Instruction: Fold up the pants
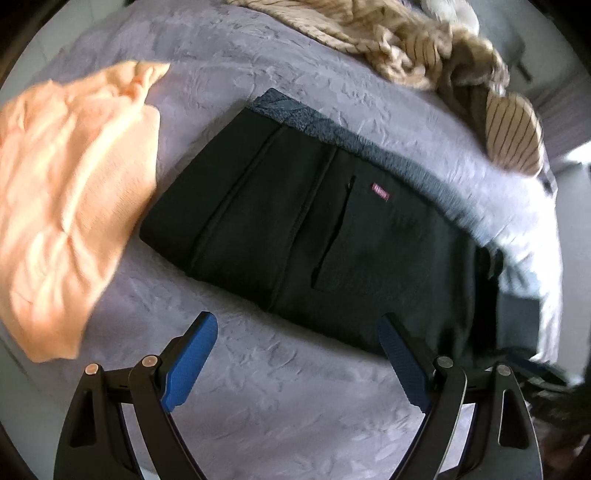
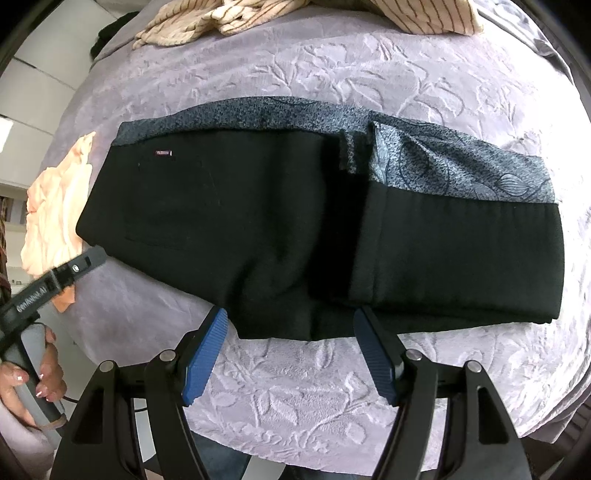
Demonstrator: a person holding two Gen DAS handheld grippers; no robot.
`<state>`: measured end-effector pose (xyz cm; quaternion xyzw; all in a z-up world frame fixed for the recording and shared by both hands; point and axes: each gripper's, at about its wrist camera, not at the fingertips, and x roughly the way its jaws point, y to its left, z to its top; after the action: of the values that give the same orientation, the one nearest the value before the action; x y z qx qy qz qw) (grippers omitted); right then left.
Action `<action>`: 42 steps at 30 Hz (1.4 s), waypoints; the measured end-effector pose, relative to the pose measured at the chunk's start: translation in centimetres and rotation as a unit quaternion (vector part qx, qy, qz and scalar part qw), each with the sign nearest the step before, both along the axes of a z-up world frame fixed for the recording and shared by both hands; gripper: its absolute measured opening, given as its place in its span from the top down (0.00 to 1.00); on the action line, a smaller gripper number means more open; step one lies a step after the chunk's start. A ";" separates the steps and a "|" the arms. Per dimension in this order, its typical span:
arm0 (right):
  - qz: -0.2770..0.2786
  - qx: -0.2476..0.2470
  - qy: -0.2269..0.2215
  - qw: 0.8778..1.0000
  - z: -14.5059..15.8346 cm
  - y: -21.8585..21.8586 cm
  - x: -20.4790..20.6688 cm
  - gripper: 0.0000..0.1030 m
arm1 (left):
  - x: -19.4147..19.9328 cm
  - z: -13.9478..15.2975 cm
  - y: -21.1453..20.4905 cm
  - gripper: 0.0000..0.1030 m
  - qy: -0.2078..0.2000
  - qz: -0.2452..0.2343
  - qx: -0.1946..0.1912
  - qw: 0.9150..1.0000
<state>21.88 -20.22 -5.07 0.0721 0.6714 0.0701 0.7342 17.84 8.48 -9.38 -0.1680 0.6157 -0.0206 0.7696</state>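
Black pants (image 2: 280, 229) with a blue-grey patterned lining lie flat and partly folded on the lilac bedspread (image 2: 295, 398), with one end lapped over at the right. They also show in the left wrist view (image 1: 295, 236), with a small red label and a zip pocket. My right gripper (image 2: 291, 321) is open and empty, its blue pads at the pants' near edge. My left gripper (image 1: 299, 325) is open and empty, just short of the pants' near edge. The left gripper's body (image 2: 55, 277), held by a hand, shows at the left in the right wrist view.
A peach garment (image 1: 66, 206) lies left of the pants, also in the right wrist view (image 2: 55, 214). Cream striped clothing (image 1: 424, 48) is heaped at the far side of the bed, also in the right wrist view (image 2: 258, 14). The bed edge runs along the near side.
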 end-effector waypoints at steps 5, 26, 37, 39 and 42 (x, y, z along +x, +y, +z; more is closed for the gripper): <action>0.008 0.007 0.004 1.000 -0.8 0.6 0.2 0.28 | -0.2 -0.5 2.7 0.13 -0.026 0.028 -0.059 0.997; 0.050 0.022 -0.010 0.998 -6.2 3.8 2.8 0.23 | 1.5 -5.9 4.0 0.13 -0.047 0.068 -0.151 0.985; 0.049 0.036 -0.010 0.998 -6.5 4.0 2.8 0.23 | 2.9 -1.5 1.3 0.13 -0.111 0.026 -0.113 0.987; 0.050 0.034 -0.009 0.998 -6.6 4.0 2.9 0.22 | 3.7 -3.4 1.7 0.13 -0.082 0.043 -0.104 0.990; 0.054 0.031 -0.006 0.998 -6.2 3.6 3.0 0.22 | 4.2 -5.8 2.3 0.29 -0.042 0.080 -0.089 0.992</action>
<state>24.91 -16.64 -11.27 0.0584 0.6675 0.1305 0.7308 22.04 10.81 -15.17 -0.2831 0.5633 -0.0206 0.7760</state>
